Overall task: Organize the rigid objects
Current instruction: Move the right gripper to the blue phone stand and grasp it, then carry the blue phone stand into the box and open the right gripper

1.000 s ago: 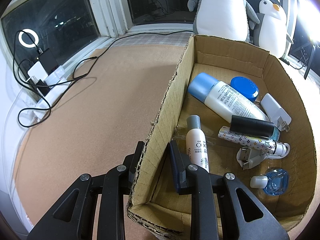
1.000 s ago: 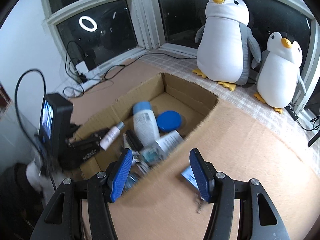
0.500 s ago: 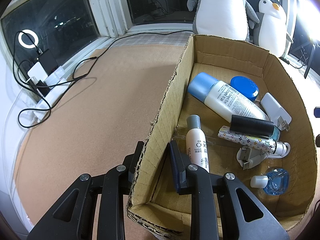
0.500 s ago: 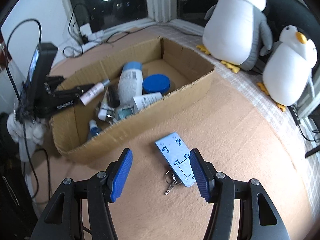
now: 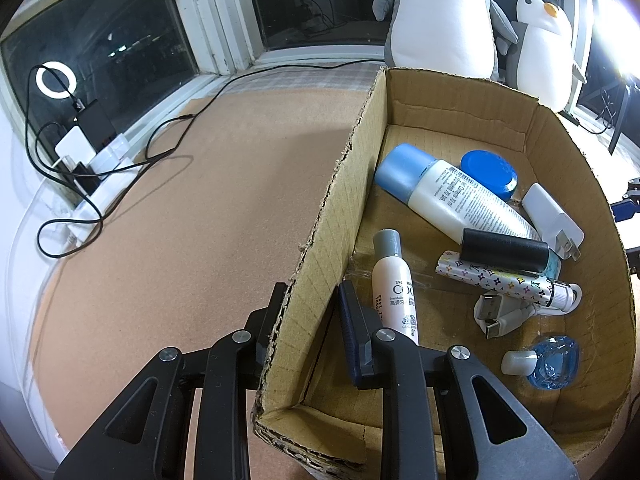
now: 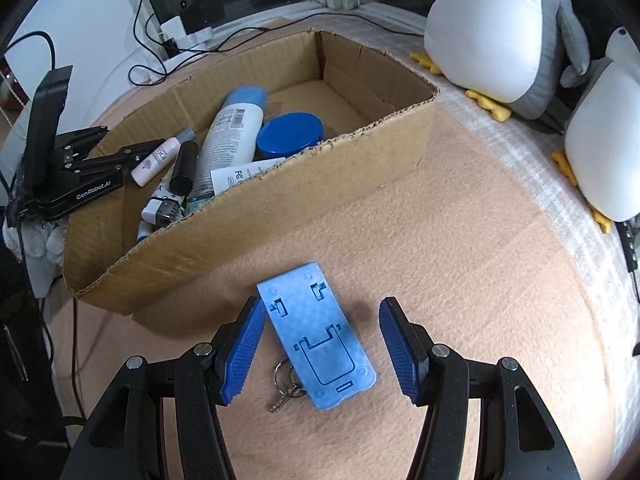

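A cardboard box (image 5: 344,200) holds a large white bottle with a blue cap (image 5: 448,196), a blue jar (image 5: 488,170), a small grey-capped bottle (image 5: 394,288), a black cylinder (image 5: 504,254), a patterned tube (image 5: 500,280) and a white charger (image 5: 550,216). My left gripper (image 5: 312,300) is shut on the box's near side wall, one finger inside and one outside. In the right wrist view a flat blue plastic stand (image 6: 320,336) lies on the tan mat outside the box (image 6: 280,208), with keys (image 6: 286,384) at its left edge. My right gripper (image 6: 322,312) hangs open just above the stand.
Two plush penguins (image 6: 492,28) (image 6: 604,140) sit by the window behind the box. A power strip with black cables (image 5: 92,160) lies on the sill at the left. A USB cable (image 5: 500,316) and a small blue bottle (image 5: 552,360) rest in the box's near corner.
My right gripper has swung away from the box and dropped low over the blue stand and keys, still open. The left gripper has stayed on the box wall.
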`<move>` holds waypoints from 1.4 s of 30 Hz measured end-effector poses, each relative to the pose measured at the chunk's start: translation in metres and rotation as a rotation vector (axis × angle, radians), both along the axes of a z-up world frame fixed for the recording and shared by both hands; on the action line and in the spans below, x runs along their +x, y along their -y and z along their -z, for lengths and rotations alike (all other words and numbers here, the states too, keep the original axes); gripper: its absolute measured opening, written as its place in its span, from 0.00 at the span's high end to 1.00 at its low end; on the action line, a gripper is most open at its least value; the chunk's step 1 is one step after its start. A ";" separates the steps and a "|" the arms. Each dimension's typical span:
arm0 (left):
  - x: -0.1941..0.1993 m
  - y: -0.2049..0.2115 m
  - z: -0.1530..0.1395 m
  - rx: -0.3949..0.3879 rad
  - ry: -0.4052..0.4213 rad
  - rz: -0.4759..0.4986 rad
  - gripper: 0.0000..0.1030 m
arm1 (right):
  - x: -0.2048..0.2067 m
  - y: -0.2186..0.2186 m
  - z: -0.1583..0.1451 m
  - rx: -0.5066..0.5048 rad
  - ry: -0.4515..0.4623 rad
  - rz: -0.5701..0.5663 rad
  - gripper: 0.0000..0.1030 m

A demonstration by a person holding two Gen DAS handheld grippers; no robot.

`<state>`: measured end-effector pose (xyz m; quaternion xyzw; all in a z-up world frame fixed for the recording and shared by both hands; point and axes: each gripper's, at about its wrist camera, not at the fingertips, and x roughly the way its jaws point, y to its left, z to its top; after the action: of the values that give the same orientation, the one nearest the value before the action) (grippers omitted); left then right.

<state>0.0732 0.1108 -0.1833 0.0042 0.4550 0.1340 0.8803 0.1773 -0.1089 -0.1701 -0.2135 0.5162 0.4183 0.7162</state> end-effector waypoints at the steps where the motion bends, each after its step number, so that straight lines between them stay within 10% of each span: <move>1: 0.000 0.000 0.000 0.000 -0.001 0.000 0.78 | 0.000 0.000 0.000 -0.002 -0.005 -0.008 0.46; 11: 0.000 0.000 0.000 0.002 -0.001 0.000 0.78 | 0.004 -0.008 0.007 -0.040 0.006 -0.047 0.65; 42: 0.000 0.000 0.000 -0.001 0.002 -0.003 0.78 | -0.001 -0.005 -0.054 0.096 0.133 0.185 0.68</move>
<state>0.0728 0.1108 -0.1835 0.0029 0.4545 0.1349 0.8805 0.1760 -0.1035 -0.1158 -0.1578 0.4646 0.3596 0.7937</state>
